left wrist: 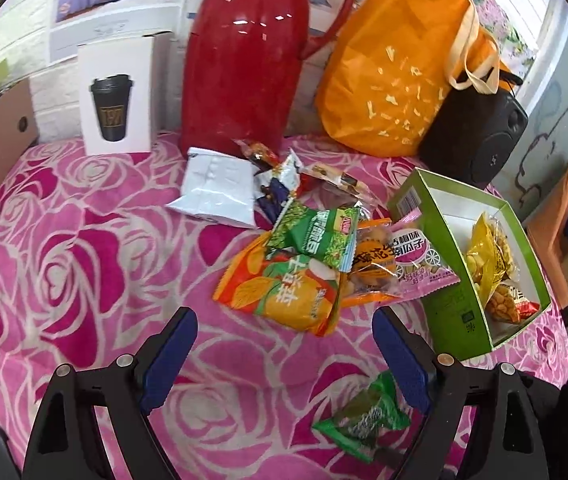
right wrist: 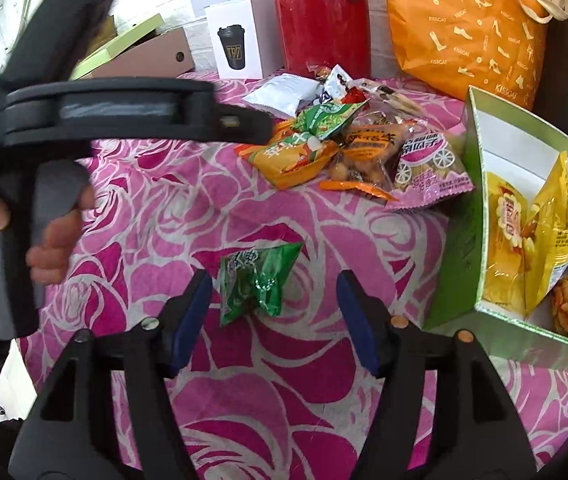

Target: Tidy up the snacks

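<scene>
Both jaw pairs spread wide, nothing held. Right gripper (right wrist: 270,304) straddles small green snack packet (right wrist: 255,283) on pink rose cloth (right wrist: 164,216), no contact. Left gripper (left wrist: 284,336) hovers before snack pile (left wrist: 307,256). Green box (right wrist: 463,248) holds yellow packets (right wrist: 531,232).

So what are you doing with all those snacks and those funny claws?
A person is tidying snack packets into the green box with a claw in each hand. The right claw is open around a small green packet lying alone on the pink flowery cloth, not yet gripping it. The left claw hangs open and empty. A few yellow packets are boxed; a pile of snacks still waits.
</scene>
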A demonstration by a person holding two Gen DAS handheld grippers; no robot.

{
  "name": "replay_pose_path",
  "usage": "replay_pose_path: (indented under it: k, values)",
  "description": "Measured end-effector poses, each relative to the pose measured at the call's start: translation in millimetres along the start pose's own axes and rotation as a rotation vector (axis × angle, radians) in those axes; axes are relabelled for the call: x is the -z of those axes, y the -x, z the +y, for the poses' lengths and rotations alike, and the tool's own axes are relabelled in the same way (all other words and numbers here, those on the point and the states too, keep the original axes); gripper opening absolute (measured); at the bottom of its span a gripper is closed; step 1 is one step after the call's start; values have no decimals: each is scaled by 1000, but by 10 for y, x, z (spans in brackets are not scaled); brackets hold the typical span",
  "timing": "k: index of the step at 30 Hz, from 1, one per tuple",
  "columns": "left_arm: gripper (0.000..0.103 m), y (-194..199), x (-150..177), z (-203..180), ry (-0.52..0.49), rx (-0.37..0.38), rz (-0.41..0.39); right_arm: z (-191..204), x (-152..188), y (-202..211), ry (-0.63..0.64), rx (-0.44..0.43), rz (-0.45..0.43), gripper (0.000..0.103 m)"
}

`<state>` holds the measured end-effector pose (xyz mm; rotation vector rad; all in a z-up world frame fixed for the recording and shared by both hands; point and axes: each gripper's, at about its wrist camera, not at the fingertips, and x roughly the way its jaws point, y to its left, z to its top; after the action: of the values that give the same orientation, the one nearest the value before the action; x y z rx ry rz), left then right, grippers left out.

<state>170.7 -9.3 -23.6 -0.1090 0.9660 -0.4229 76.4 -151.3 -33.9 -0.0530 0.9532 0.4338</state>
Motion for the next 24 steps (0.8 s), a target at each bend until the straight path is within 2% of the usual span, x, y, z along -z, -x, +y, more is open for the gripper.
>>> replay_pose_path:
  k: [10, 15, 16, 17, 18, 19, 20, 21, 24]
  values:
    - [90, -494, -57, -55, -70, -52, 90, -23, 7, -169, -11, -39, 33, 66]
    - [84, -622, -76, -45, -90, -70, 102, -36, -10, -245, -17, -46, 44, 65]
    - [80, -631, -77, -52, -100, -70, 100, -36, -13, -261, -17, -47, 46, 65]
    - [70, -636, -75, -65, -113, -71, 96, -35, -16, -274, -19, -50, 51, 65]
    - [65, -637, -78, -89, -131, -60, 99, -39, -22, -291, -20, -53, 54, 65]
    - [55, -657, -90, -127, -146, -51, 98, -40, -26, -311, -19, -53, 56, 58]
    - [48, -648, -91, -173, -170, -53, 94, -35, -28, -327, -17, -58, 62, 46]
    - [44, -634, -91, -205, -188, -48, 92, -36, -28, -341, -18, -67, 66, 39]
    - [27, -552, -124, -260, -208, -38, 73, -14, -27, -350, -14, -71, 68, 34]
